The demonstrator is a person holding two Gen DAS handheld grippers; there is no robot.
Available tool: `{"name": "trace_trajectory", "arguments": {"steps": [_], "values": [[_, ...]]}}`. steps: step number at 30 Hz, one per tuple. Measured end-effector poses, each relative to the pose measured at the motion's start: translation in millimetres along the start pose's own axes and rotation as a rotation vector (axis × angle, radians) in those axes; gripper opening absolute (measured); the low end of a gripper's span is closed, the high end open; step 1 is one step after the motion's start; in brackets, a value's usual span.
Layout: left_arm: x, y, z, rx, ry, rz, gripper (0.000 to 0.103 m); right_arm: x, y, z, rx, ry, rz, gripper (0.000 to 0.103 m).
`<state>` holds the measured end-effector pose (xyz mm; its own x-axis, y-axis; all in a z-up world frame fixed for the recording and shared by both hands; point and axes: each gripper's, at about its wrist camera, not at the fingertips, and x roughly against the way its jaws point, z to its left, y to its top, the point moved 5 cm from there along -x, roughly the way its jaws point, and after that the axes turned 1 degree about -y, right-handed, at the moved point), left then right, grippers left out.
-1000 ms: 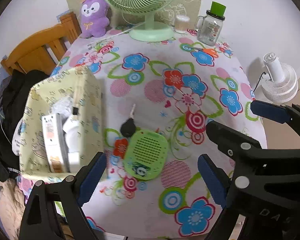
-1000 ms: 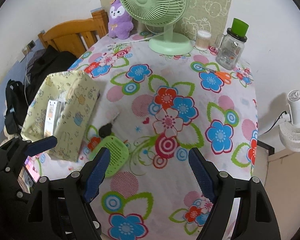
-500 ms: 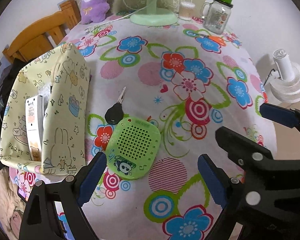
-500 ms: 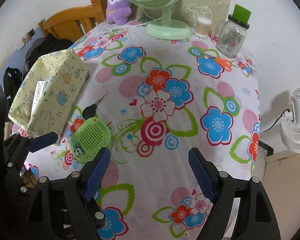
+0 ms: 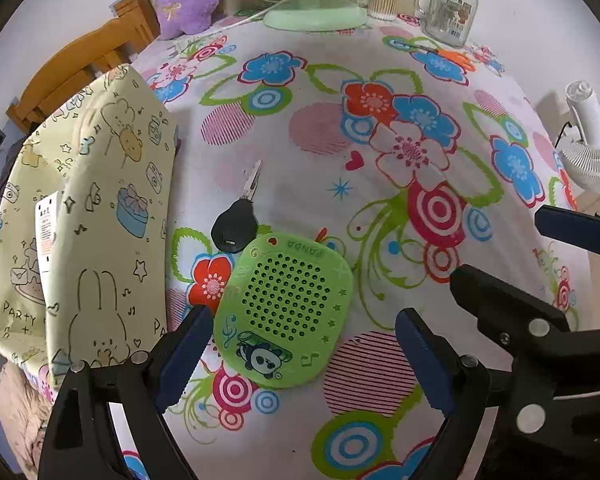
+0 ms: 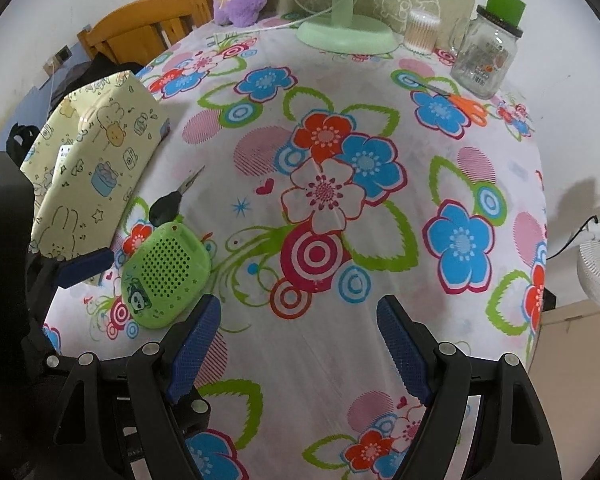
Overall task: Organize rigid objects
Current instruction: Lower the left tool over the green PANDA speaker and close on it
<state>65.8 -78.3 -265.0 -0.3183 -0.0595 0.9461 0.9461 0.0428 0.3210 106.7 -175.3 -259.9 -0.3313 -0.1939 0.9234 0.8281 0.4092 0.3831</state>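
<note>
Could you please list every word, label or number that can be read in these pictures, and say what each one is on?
"PANDA": raised letters, seen upside down, on the green perforated case.
"PARTY": printed on the yellow cartoon storage box.
White label inside the box: print too small to read.
Glass jar label: too blurred to read.

Cloth, plastic and metal on a flowered table

The tablecloth (image 5: 300,128) looks matt cloth; the green perforated case (image 5: 288,308) smooth rubbery plastic; the key (image 5: 240,216) bare metal with a black plastic head; the jar (image 6: 486,56) glossy glass.
</note>
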Motion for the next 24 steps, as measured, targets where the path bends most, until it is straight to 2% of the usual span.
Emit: {"name": "trace_trajectory", "arguments": {"steps": [11, 20, 24], "values": [[-20, -1, 3, -0.029, 0.003, 0.027, 0.094, -19, -2, 0, -0.001, 0.004, 0.034, 0.083], [-26, 3, 5, -0.041, 0.005, 0.001, 0.095, -28, 0, 2, -0.005, 0.009, 0.053, 0.083], [-20, 5, 4, -0.049, -0.004, -0.02, 0.079, -30, 1, 3, -0.008, 0.012, 0.052, 0.083]]}}
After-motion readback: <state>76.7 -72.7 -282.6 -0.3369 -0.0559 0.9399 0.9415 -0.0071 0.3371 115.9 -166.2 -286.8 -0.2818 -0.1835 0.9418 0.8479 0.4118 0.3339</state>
